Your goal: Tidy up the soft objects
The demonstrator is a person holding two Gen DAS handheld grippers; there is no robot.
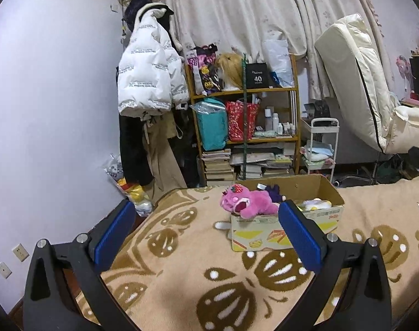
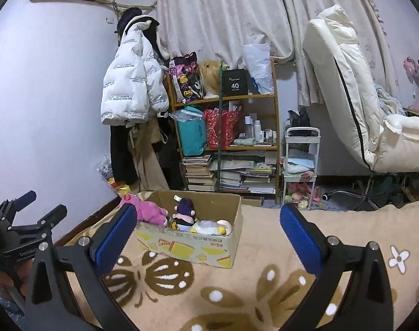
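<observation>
A cardboard box (image 2: pixel 209 248) stands on the patterned blanket (image 2: pixel 237 298) a little left of the middle of the right wrist view, its top open. A pink plush toy (image 2: pixel 148 211) hangs over the box's left rim, half in and half out. Inside the box sits a purple plush doll (image 2: pixel 186 212), and beside it, toward the right end, lie a white and yellow soft toy (image 2: pixel 209 227) and a round pale thing that I cannot identify. In the left wrist view the same box (image 1: pixel 264 237) is at centre right; the pink plush toy (image 1: pixel 248 204) rests on its near left corner.

The left gripper (image 1: pixel 206 229) is released, its blue pads wide apart with nothing between them. The right gripper (image 2: pixel 206 234) is spread open and empty too. In the left wrist view the right finger (image 1: pixel 299 237) covers part of the box front, so the print there is cut off. At the left edge of the right wrist view the black frame of the other gripper (image 2: pixel 27 220) shows only partly.
</observation>
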